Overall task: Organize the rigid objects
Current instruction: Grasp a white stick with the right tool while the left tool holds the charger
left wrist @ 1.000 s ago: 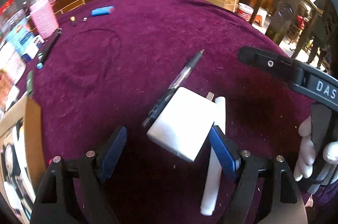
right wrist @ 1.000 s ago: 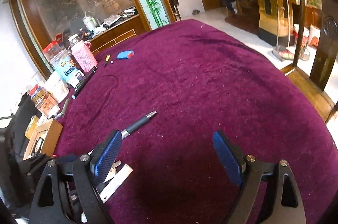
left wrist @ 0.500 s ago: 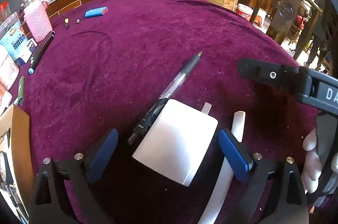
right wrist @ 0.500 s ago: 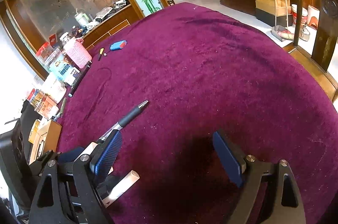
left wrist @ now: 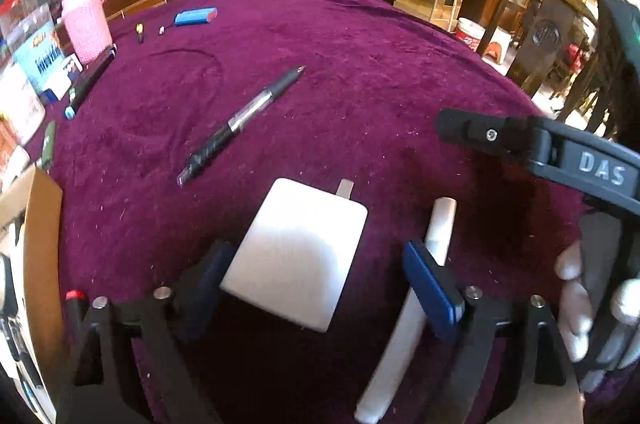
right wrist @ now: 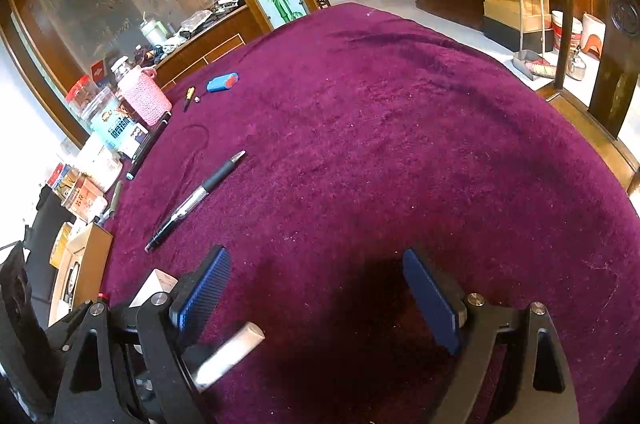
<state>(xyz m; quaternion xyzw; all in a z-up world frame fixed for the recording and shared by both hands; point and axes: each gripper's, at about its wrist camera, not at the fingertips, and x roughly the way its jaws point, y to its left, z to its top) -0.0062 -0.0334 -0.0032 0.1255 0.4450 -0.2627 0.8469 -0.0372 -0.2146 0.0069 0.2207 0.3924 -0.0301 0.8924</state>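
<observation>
Down on the purple velvet tablecloth (left wrist: 360,84), the left gripper (left wrist: 320,268) straddles a white charger block (left wrist: 298,254); its jaws are closing, the pads not yet pressing it. A white tube (left wrist: 438,228) lies just beside its right finger, and a black pen (left wrist: 240,122) lies farther off. The right gripper (right wrist: 316,288) hovers wide apart, holding nothing.

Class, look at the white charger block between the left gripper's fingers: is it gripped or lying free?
Lying free. The charger block rests on the cloth; the left gripper, closing, shows a gap at its right pad.
</observation>
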